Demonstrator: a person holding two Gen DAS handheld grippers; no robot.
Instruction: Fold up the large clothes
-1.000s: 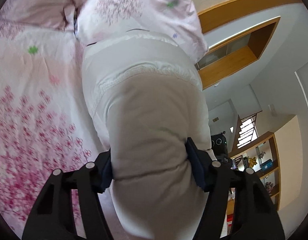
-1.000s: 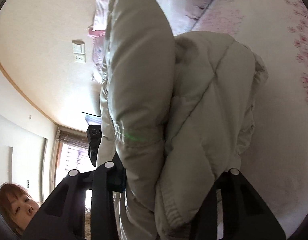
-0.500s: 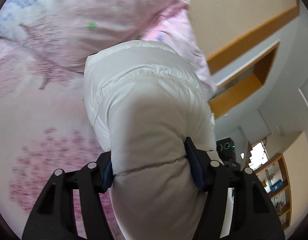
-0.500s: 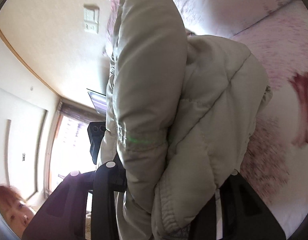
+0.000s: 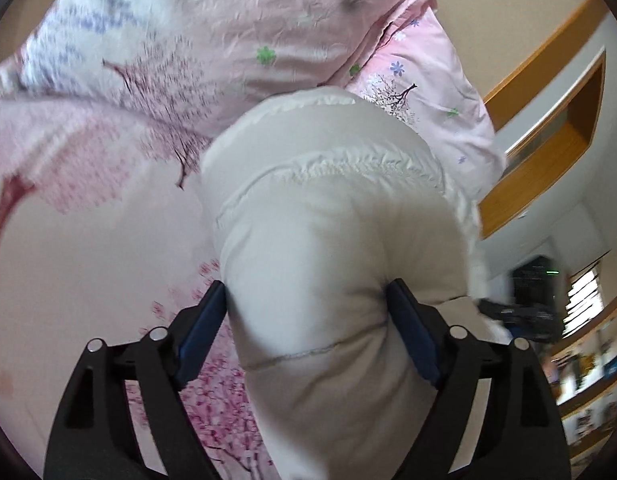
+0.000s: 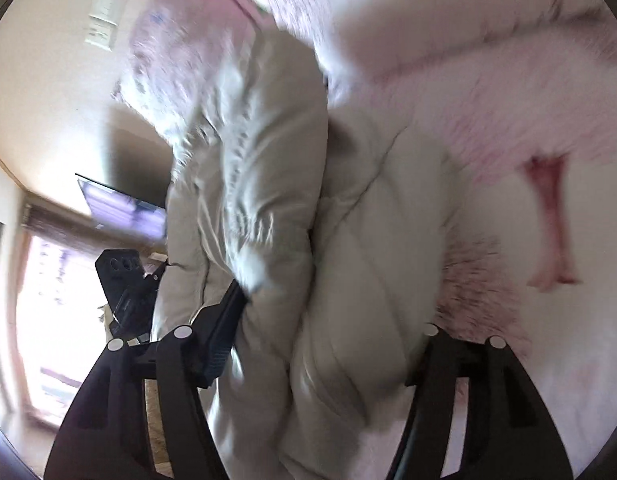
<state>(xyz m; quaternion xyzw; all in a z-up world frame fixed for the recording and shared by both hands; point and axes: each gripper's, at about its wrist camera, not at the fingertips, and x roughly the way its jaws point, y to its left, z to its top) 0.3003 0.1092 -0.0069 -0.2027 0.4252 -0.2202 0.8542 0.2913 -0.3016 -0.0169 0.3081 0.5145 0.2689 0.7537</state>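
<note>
A puffy cream quilted jacket (image 5: pixel 328 208) lies bunched on a pink blossom-print bedsheet (image 5: pixel 88 260). My left gripper (image 5: pixel 308 292) has a thick roll of the jacket between its blue pads (image 5: pixel 200 336). Its jaws are opening, and the padding still narrows where both pads touch it. In the blurred right wrist view the jacket (image 6: pixel 372 240) fills my right gripper (image 6: pixel 332 308), a sleeve fold resting against the left pad (image 6: pixel 224 328). The right finger is partly hidden behind the cloth. Those jaws are opening too.
Pink flowered pillows (image 5: pixel 268 20) are piled just beyond the jacket at the head of the bed. A wooden-trimmed wall recess (image 5: pixel 556 128) and shelves (image 5: pixel 588 368) stand to the right. On the left of the right wrist view are a wall switch (image 6: pixel 104 20), a screen (image 6: pixel 124 204) and a bright window (image 6: pixel 56 320).
Both views have swung up the bed toward the pillows. Both pairs of jaws stand wider than half a second ago, and the jacket has puffed out between them.
</note>
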